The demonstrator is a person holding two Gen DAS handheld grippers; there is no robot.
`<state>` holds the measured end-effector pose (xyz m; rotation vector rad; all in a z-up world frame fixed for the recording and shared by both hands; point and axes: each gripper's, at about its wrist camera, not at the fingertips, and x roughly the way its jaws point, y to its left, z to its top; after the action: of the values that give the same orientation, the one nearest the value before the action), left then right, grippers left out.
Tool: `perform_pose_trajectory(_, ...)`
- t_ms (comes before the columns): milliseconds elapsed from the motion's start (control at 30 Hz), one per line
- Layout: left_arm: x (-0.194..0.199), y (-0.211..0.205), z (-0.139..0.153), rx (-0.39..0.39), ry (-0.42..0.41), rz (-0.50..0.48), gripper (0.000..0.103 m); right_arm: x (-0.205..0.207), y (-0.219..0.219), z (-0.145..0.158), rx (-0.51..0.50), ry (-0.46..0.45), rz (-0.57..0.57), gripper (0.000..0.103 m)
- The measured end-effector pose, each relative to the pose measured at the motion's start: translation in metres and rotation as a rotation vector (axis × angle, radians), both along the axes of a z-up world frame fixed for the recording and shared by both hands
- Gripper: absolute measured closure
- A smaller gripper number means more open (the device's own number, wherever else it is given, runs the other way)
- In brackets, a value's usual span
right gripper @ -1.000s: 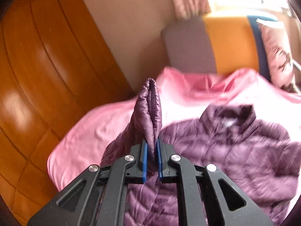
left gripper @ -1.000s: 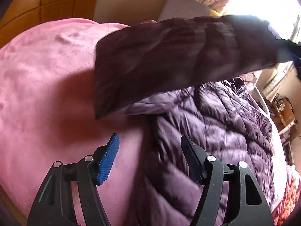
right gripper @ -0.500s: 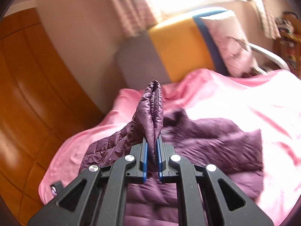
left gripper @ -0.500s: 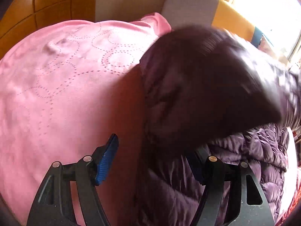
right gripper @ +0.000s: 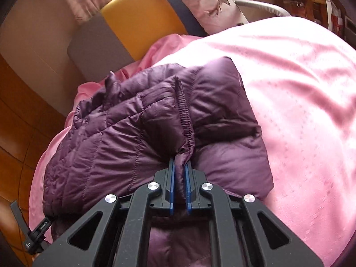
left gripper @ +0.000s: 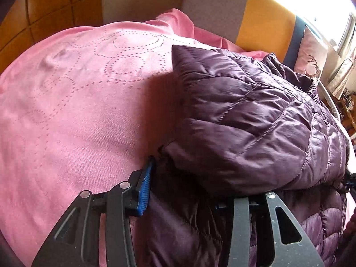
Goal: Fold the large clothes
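Observation:
A purple quilted puffer jacket (left gripper: 244, 115) lies on a pink bedspread (left gripper: 77, 102). My right gripper (right gripper: 179, 173) is shut on the elastic sleeve cuff (right gripper: 184, 120) and holds the sleeve laid across the jacket body (right gripper: 100, 146). My left gripper (left gripper: 187, 191) is open at the jacket's near edge. Its left blue pad (left gripper: 145, 191) shows beside the fabric. Its right finger is hidden under the folded sleeve.
A grey, yellow and blue headboard (right gripper: 138, 17) and a pink pillow (right gripper: 207, 2) stand at the bed's far end. Wooden wall panels (left gripper: 51, 6) lie on the left. Cluttered shelves (right gripper: 311, 2) stand at the far right. The left gripper shows at the lower left of the right wrist view (right gripper: 33, 233).
My right gripper carried the sleeve across and down onto the jacket body. The sleeve now rests over my left gripper's right finger. The left gripper stayed open.

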<state>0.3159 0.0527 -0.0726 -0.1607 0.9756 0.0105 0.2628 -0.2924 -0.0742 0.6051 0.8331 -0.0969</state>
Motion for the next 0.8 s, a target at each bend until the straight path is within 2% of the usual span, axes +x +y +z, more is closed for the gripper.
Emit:
perform_pose_trajectory(67, -0.003, 0.0, 0.002, 0.008, -0.003, -0.017, 0.062, -0.002, 0.001, 0.003, -0.017, -0.004, 0.011, 0.096)
perform_pose_trajectory(133, -0.011, 0.005, 0.007, 0.01, -0.007, -0.011, 0.048, -0.003, -0.003, 0.005, -0.027, 0.0, 0.013, 0.092)
perform_pose_trajectory(167, -0.015, 0.007, 0.01, 0.009, -0.016, -0.01, 0.04, -0.005, -0.005, 0.007, -0.041, 0.001, 0.008, 0.085)
perform_pose_trajectory(200, -0.023, 0.011, 0.016, 0.002, -0.039, -0.013, 0.036, -0.007, -0.006, 0.012, -0.067, -0.003, -0.003, 0.072)
perform_pose_trajectory(267, -0.036, 0.019, 0.029, -0.002, -0.082, -0.016, 0.034, -0.017, -0.004, 0.024, -0.118, -0.031, -0.028, 0.063)
perform_pose_trajectory(333, -0.044, 0.024, 0.042, -0.003, -0.13, -0.01, 0.034, -0.024, -0.001, 0.039, -0.152, -0.087, -0.028, 0.058)
perform_pose_trajectory(400, -0.045, 0.024, 0.056, -0.03, -0.18, -0.02, 0.033, -0.024, 0.008, 0.052, -0.177, -0.135, -0.003, 0.045)
perform_pose_trajectory(500, -0.032, 0.005, 0.07, -0.073, -0.219, -0.061, 0.033, -0.01, 0.031, 0.063, -0.211, -0.164, 0.051, 0.04)
perform_pose_trajectory(633, -0.01, -0.033, 0.072, -0.087, -0.229, -0.151, 0.033, 0.026, 0.061, 0.054, -0.263, -0.131, 0.121, 0.035)
perform_pose_trajectory(800, 0.02, -0.063, 0.042, -0.062, -0.144, -0.21, 0.033, 0.059, 0.076, 0.022, -0.338, -0.042, 0.129, 0.029)
